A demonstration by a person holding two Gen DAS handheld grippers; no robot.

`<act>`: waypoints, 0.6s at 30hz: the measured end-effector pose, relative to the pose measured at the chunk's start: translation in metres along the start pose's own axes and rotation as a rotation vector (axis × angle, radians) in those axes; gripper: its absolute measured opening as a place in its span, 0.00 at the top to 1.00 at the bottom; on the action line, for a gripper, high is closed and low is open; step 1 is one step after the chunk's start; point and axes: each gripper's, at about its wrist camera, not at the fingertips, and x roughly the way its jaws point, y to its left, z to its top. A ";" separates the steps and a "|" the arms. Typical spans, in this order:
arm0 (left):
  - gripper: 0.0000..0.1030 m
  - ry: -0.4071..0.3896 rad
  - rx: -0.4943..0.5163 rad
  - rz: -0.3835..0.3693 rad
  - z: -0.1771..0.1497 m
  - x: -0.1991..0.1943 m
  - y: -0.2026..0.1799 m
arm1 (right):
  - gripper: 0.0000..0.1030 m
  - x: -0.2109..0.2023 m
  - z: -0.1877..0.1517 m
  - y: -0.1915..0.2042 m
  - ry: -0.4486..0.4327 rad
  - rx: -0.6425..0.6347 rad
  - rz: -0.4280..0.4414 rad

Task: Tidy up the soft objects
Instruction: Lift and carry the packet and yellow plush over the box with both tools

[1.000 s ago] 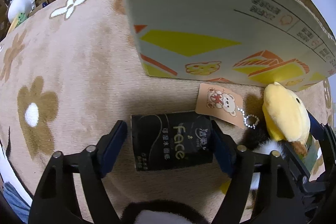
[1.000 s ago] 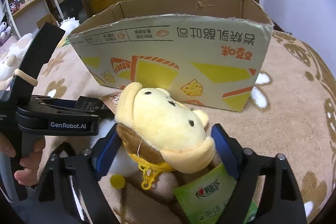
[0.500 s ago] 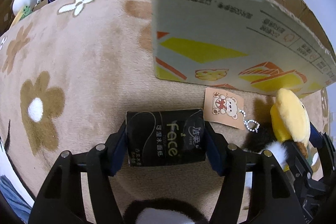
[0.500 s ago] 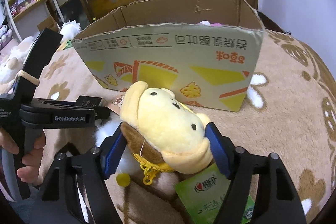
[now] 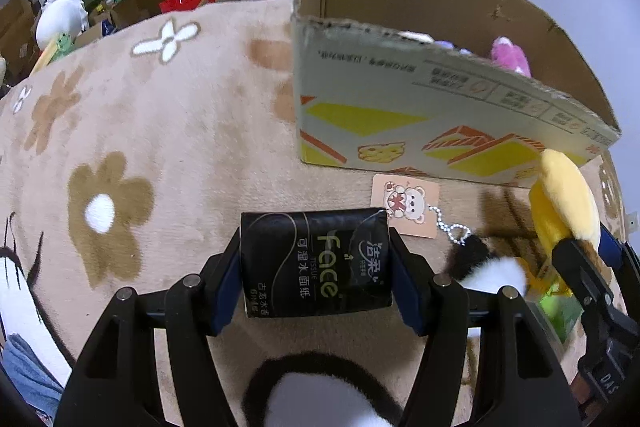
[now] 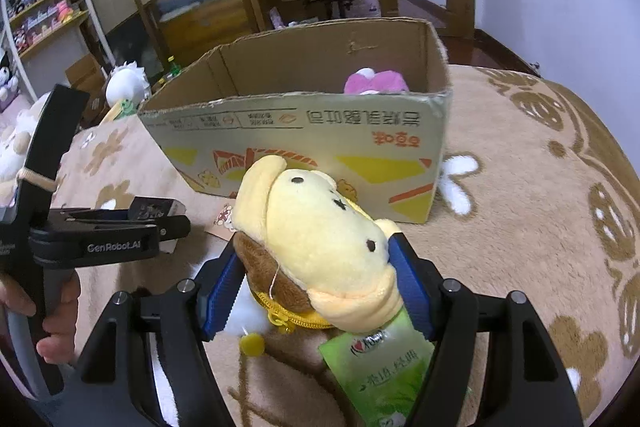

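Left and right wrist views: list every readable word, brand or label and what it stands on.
"Face" and "TISSUE": black tissue pack in the left tool.
"GenRobot.AI": side of the left tool, right wrist view.
Chinese print upside down on the cardboard box: not legible to me.
Green packet: Chinese characters, blurred.
Bear tag: picture only.

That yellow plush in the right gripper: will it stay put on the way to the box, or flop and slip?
The yellow plush looks soft: the right gripper pads press into its sides, so it will probably compress rather than slide. Its head overhangs the jaws, so expect some flopping. It is likely light; the zipper pull dangling below may swing or snag on the cardboard box rim.
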 end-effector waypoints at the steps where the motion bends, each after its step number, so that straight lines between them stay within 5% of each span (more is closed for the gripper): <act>1: 0.38 -0.011 0.002 0.001 -0.002 -0.005 0.000 | 0.28 -0.004 0.000 0.000 -0.011 -0.002 -0.005; 18: 0.38 -0.370 0.073 0.033 -0.005 -0.099 -0.018 | 0.33 -0.083 0.012 0.026 -0.280 -0.091 -0.161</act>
